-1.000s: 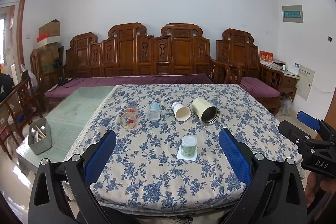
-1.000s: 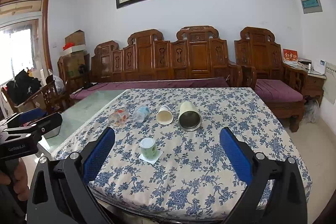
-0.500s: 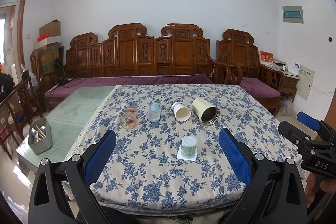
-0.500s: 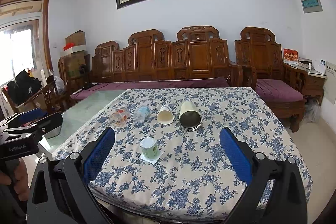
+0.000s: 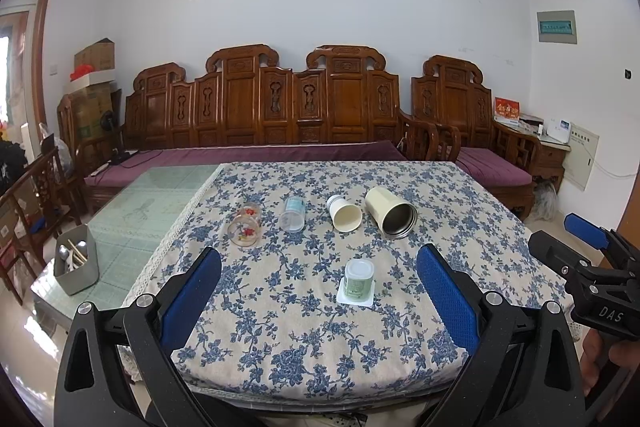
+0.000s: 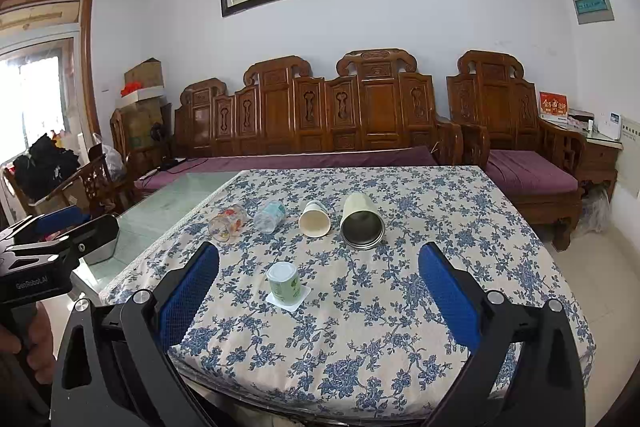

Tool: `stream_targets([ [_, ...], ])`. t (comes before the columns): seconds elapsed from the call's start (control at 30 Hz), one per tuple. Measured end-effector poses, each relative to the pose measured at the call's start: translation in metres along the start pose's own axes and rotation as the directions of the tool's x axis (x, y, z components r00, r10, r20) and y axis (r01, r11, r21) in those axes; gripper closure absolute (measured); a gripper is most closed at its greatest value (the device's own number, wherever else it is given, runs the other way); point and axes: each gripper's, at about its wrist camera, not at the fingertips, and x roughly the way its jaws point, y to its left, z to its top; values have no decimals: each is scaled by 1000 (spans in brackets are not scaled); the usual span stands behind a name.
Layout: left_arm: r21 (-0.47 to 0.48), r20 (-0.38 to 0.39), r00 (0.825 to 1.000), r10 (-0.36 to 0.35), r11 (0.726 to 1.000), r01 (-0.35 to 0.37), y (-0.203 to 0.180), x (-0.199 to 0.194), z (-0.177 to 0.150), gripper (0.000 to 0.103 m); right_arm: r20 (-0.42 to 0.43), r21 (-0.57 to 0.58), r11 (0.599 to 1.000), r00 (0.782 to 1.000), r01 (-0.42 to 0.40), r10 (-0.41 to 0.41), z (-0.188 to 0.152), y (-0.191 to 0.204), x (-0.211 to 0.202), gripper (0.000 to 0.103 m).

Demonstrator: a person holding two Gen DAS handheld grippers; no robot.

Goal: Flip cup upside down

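Note:
Several cups lie on their sides in a row on the floral tablecloth [image 5: 304, 323]: a painted glass [image 5: 245, 227] [image 6: 226, 223], a clear plastic cup [image 5: 293, 214] [image 6: 270, 215], a white paper cup [image 5: 343, 213] [image 6: 314, 219] and a cream metal tumbler [image 5: 391, 213] [image 6: 361, 221]. A small green cup [image 5: 358, 281] [image 6: 284, 283] stands upside down on its square rim, nearer me. My left gripper [image 5: 319, 291] and right gripper [image 6: 319, 291] are both open and empty, held above the table's near edge.
A grey holder with utensils [image 5: 76, 265] stands on the bare glass part of the table at left. A carved wooden bench [image 5: 280, 115] with purple cushions runs behind the table. The other gripper shows at each view's side edge.

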Motion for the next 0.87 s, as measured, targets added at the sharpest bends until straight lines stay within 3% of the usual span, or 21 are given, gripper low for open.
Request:
stream_targets([
  [0.87, -3, 2, 1000, 2, 1000, -2, 0, -3, 2, 9, 0, 0, 1000, 1000, 0, 0, -1, 0, 0, 2],
])
